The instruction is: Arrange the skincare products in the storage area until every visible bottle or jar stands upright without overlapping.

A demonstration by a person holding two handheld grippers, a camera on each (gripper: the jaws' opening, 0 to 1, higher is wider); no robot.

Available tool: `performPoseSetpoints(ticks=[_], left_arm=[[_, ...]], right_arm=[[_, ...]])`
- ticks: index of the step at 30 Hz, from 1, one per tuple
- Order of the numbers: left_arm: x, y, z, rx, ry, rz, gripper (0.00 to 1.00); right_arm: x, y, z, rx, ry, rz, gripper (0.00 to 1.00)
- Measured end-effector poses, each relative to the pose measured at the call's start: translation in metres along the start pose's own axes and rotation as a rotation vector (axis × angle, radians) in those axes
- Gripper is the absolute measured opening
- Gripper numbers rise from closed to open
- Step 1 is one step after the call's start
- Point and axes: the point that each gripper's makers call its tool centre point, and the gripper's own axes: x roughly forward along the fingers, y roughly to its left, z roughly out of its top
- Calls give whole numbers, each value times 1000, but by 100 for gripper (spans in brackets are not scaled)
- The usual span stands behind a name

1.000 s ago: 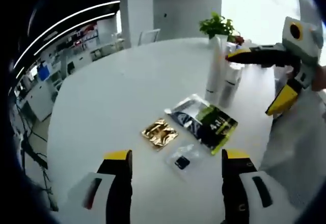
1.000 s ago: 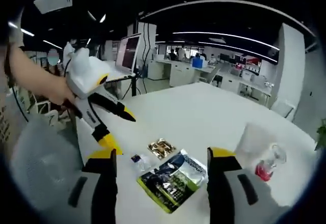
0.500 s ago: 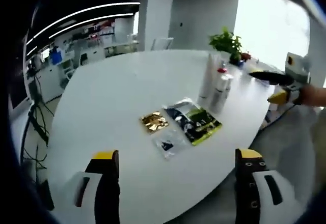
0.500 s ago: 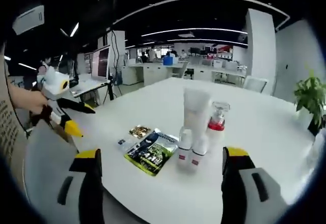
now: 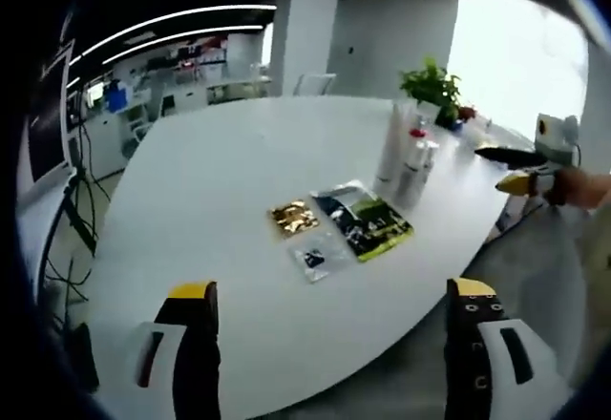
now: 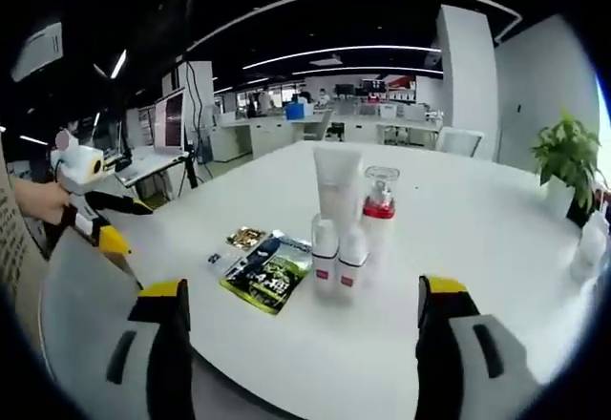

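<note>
The upright bottles [image 6: 339, 234] are seen dead ahead of the wide-open, empty right hand-held gripper [image 6: 301, 320]; the left hand-held gripper [image 5: 329, 320], equally open and empty, is held farther off.

Sachet print [image 6: 263, 278]: too small for me to read;
Small bottle labels [image 6: 326, 281]: I see red patches, text illegible
</note>
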Motion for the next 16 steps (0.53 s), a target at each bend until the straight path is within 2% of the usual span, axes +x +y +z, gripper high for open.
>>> performPoseSetpoints(ticks=[16], left_arm=[[4,-2,-3,23,25,-17,97]], right_arm=[[-1,-6,-1,15,-2,-17,99]])
